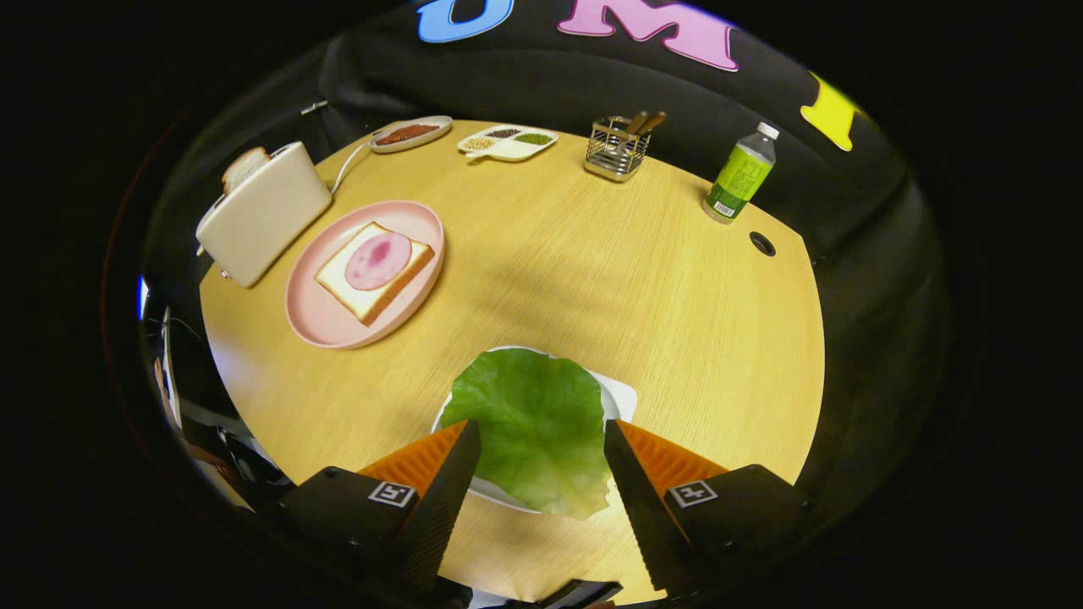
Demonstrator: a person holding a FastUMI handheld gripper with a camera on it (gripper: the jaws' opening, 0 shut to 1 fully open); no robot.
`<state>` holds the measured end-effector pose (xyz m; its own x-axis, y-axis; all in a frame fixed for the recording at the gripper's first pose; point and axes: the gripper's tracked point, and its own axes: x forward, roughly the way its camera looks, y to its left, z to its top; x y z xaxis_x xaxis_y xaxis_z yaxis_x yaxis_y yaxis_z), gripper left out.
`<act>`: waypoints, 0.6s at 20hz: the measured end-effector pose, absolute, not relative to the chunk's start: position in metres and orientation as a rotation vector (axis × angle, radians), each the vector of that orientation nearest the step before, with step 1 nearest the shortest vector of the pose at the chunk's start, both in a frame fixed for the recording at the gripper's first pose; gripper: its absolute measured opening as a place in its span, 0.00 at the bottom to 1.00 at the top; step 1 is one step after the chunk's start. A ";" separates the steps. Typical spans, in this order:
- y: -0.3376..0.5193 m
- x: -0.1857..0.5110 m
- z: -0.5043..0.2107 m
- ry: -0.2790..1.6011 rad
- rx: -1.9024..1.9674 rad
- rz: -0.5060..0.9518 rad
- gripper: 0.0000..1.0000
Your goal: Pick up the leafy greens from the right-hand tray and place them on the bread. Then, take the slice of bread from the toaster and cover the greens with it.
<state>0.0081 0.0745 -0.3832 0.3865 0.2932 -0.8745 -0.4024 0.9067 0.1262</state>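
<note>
Between the two fingers of the gripper (pixel 541 440) lies the big, flat, soft green lettuce leaf (pixel 535 427). It sits on a small white tray (pixel 622 397) on the round, light wooden table (pixel 634 288). The fingers are wide open, one on each side of the leaf, and they hold nothing. I cannot tell if they touch the leaf or hang just above it.

Some things could go wrong from here. The leaf is thin and floppy and lies flat, so the fingers may slide over it and close on air. They may also catch only the edge, and then the leaf could tear or slip out on the way. If the fingers push down too hard, they could bump the tray and shove it along the table. The near edge of the leaf hangs over the tray's rim, so it could be dragged off.

Well beyond the fingers, off to the left, is a round pink plate (pixel 326 326). On it lies a square slice of white bread (pixel 355 292) with a round pink slice of ham (pixel 377 260) on top. The leaf must go there. Just beside the plate stands a cream toaster (pixel 262 216) with another slice of toast (pixel 244 167) poking out. A swinging leaf could land half off the bread.
</note>
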 end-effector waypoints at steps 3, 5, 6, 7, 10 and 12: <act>0.080 0.002 -0.407 1.172 -0.157 0.484 0.84; 0.078 -0.003 -0.418 1.211 -0.192 0.499 0.75; 0.078 -0.005 -0.421 1.226 -0.200 0.506 0.74; 0.083 -0.006 -0.420 1.236 -0.178 0.530 0.74; 0.084 -0.011 -0.423 1.274 -0.135 0.534 0.60; 0.082 -0.010 -0.424 1.274 -0.146 0.536 0.41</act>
